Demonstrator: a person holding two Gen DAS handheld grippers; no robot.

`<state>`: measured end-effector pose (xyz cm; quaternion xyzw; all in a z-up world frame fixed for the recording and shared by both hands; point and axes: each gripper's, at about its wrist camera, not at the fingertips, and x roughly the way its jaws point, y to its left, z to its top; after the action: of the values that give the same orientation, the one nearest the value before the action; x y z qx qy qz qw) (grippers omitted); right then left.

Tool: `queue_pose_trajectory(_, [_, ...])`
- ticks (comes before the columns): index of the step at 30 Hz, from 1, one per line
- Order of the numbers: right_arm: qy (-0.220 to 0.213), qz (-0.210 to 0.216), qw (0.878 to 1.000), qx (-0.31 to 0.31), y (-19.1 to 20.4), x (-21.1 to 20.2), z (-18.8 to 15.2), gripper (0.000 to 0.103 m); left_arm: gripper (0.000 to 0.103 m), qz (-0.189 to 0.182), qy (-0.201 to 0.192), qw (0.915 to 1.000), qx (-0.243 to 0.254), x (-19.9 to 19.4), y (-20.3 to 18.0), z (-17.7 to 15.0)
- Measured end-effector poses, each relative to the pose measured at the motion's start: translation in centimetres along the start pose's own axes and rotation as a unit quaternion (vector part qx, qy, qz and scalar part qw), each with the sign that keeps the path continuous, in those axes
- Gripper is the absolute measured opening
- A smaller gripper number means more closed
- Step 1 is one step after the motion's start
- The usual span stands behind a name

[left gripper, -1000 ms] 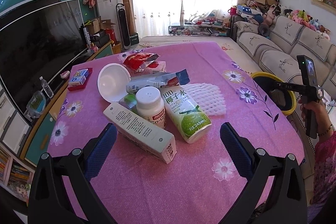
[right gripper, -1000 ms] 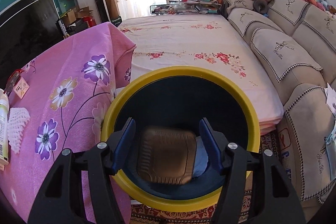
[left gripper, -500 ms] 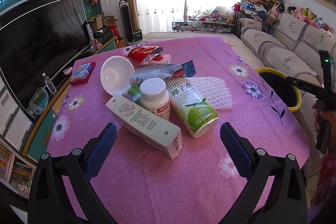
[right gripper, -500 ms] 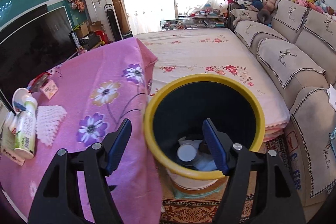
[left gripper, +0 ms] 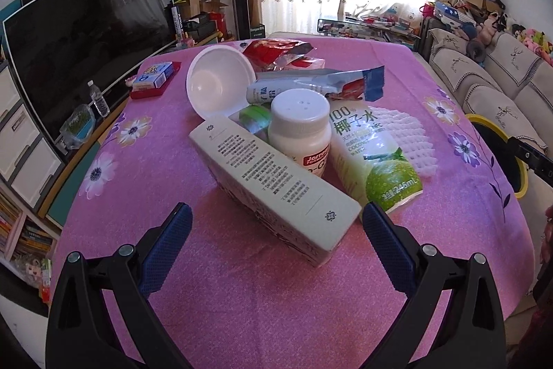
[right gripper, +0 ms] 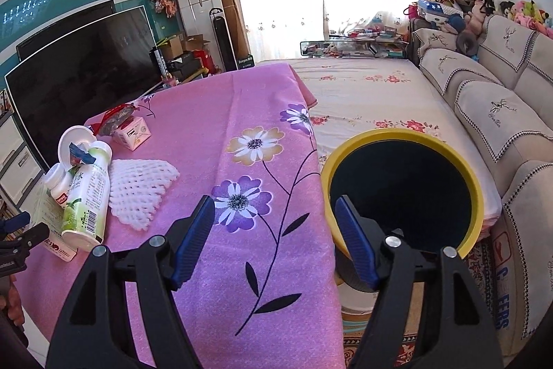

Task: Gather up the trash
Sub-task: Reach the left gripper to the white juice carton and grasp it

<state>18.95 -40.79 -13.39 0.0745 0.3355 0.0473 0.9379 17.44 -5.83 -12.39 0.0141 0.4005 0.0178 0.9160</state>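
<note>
Starting at the left of the left wrist view, we see a dark television (left gripper: 90, 33) along the wall and a small blue and red box (left gripper: 153, 79) near the far left edge of the table, which is covered by a pink flowered cloth (left gripper: 242, 293). Our left tongs (left gripper: 276, 223) hang spread wide over the cloth with nothing between the pads, just in front of the near end of a long pale carton (left gripper: 276, 185) lying on its side. Behind the carton the trash sits in a tight heap: a white bowl (left gripper: 219, 82) tipped on its edge, a white pill bottle (left gripper: 300, 134) standing upright, a flat silver and blue wrapper (left gripper: 321, 85) resting across the top, a green coconut water bottle (left gripper: 376, 158) on its side, and a white foam net (left gripper: 408, 130) lying flat to its right. A red snack bag (left gripper: 273, 49) lies at the back. In the right wrist view our right tongs (right gripper: 274, 215) are also spread and empty; their jaws have just been opening. They straddle the right edge of the table, and the yellow-rimmed bin (right gripper: 404, 192) stands on the floor just beside that edge, its inside too dark to read. A sofa (right gripper: 501, 113) runs along the right.
</note>
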Motion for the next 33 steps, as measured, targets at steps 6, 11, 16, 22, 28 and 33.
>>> queue_pose_trajectory(6, [0.006,0.004,1.000,0.001,-0.1,0.4,-0.2,0.068,0.097,-0.003,0.004,0.9999,-0.016,1.3,0.8,-0.3])
queue_pose_trajectory(11, [0.010,0.008,1.000,-0.003,0.1,0.6,-0.2,0.068,0.097,0.010,0.006,0.9998,-0.016,0.8,2.0,-0.3])
queue_pose_trajectory(16, [0.010,0.011,1.000,-0.002,0.1,0.6,-0.2,0.069,0.097,0.034,0.003,0.9989,-0.033,-0.2,3.9,-0.6])
queue_pose_trajectory(22, [0.011,0.020,1.000,-0.009,1.0,0.4,-0.2,0.069,0.097,0.010,0.037,0.9965,-0.075,1.4,5.5,-0.4])
queue_pose_trajectory(28, [0.012,0.021,1.000,-0.012,1.0,0.4,-0.1,0.071,0.098,0.003,0.062,0.9934,-0.096,2.0,5.9,-1.2])
queue_pose_trajectory(33, [0.019,0.030,0.999,-0.010,1.2,0.9,-0.4,0.071,0.098,-0.002,0.075,0.9920,-0.102,2.7,4.2,-1.5])
